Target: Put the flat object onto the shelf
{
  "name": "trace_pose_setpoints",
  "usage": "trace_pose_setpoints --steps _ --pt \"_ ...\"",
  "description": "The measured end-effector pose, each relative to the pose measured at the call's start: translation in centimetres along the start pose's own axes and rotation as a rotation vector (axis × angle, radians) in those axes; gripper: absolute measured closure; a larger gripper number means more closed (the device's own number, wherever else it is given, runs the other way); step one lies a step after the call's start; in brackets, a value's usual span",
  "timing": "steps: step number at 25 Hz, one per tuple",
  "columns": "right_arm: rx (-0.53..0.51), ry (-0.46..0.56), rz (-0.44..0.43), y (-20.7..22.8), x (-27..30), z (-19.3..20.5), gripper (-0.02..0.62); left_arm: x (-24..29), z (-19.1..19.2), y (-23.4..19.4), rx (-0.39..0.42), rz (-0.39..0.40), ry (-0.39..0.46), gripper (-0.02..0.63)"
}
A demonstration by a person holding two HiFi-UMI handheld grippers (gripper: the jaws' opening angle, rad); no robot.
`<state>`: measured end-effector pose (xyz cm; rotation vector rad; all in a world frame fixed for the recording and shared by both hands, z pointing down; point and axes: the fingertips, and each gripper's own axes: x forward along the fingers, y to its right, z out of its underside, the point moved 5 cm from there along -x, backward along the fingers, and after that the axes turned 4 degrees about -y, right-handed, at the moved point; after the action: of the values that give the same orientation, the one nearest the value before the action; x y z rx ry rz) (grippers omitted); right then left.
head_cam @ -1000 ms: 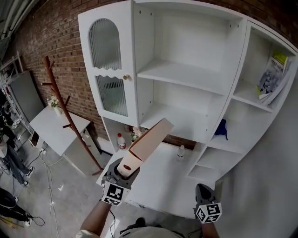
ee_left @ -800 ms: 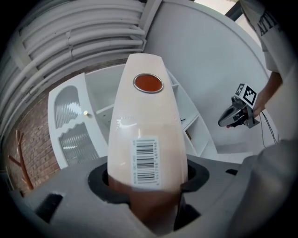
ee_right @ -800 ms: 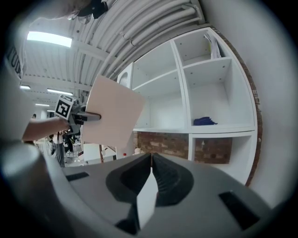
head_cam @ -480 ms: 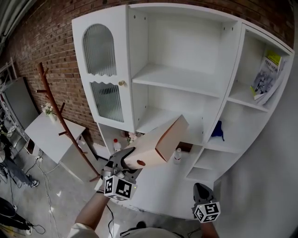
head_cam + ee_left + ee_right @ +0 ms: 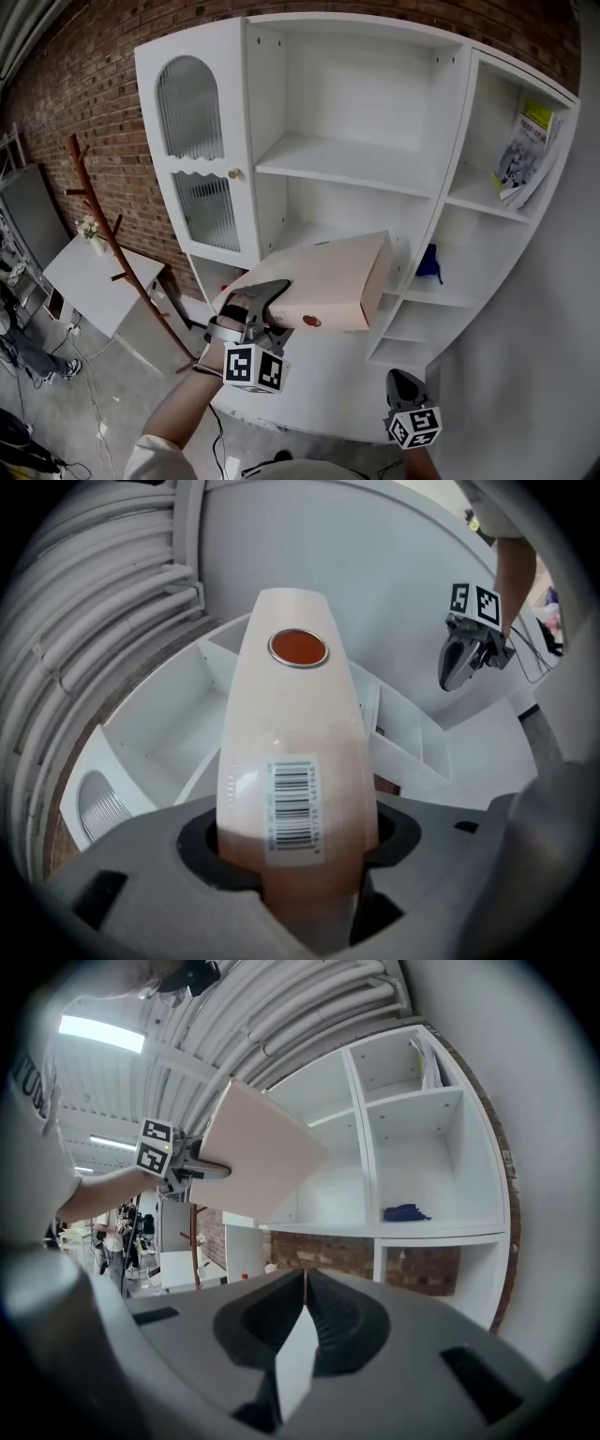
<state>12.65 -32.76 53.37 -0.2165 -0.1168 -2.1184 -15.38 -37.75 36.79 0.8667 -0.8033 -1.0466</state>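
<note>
The flat object is a pale pink box (image 5: 328, 279) with a brown round spot and a barcode label (image 5: 295, 803). My left gripper (image 5: 272, 306) is shut on its near end and holds it almost level in the air, in front of the lower open bay of the white shelf unit (image 5: 352, 161). The box points toward the shelves and touches none of them. In the right gripper view the box (image 5: 258, 1147) hangs at the upper left. My right gripper (image 5: 403, 377) stays low at the right, shut, with nothing between its jaws.
A blue cloth (image 5: 428, 262) lies on a right-hand shelf, and a magazine (image 5: 520, 157) leans in the bay above it. A glass-fronted door (image 5: 192, 141) closes the unit's left side. A wooden coat stand (image 5: 111, 246) and a small white table (image 5: 89, 274) stand at the left. A white counter (image 5: 328, 398) is below.
My left gripper has lifted the box and swung it from a steep slant to nearly level, nearer the shelves. The right gripper has stayed where it was.
</note>
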Motion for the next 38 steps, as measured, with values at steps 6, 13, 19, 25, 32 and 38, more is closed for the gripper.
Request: trace_pose_setpoints --steps 6,13,19,25,32,38 --pt "-0.001 -0.001 -0.001 -0.1 0.0 -0.2 0.565 3.0 -0.9 0.5 0.101 0.015 -0.017 0.331" --pt "0.000 0.010 0.007 0.2 -0.1 -1.0 0.565 6.8 -0.7 2.1 0.204 0.025 -0.066 0.330" --pt "0.014 0.005 0.031 0.8 -0.9 -0.7 0.565 9.5 0.4 3.5 0.271 0.043 -0.130 0.330" --pt "0.035 -0.004 0.055 1.5 -1.4 -0.3 0.565 11.7 0.7 4.2 0.328 0.041 -0.165 0.324" --pt "0.058 -0.013 0.051 1.2 -1.1 0.4 0.565 14.3 1.3 5.3 0.400 0.047 -0.234 0.314" --pt "0.075 -0.020 0.056 1.3 -0.9 0.8 0.565 15.7 1.6 5.6 0.411 0.059 -0.242 0.298"
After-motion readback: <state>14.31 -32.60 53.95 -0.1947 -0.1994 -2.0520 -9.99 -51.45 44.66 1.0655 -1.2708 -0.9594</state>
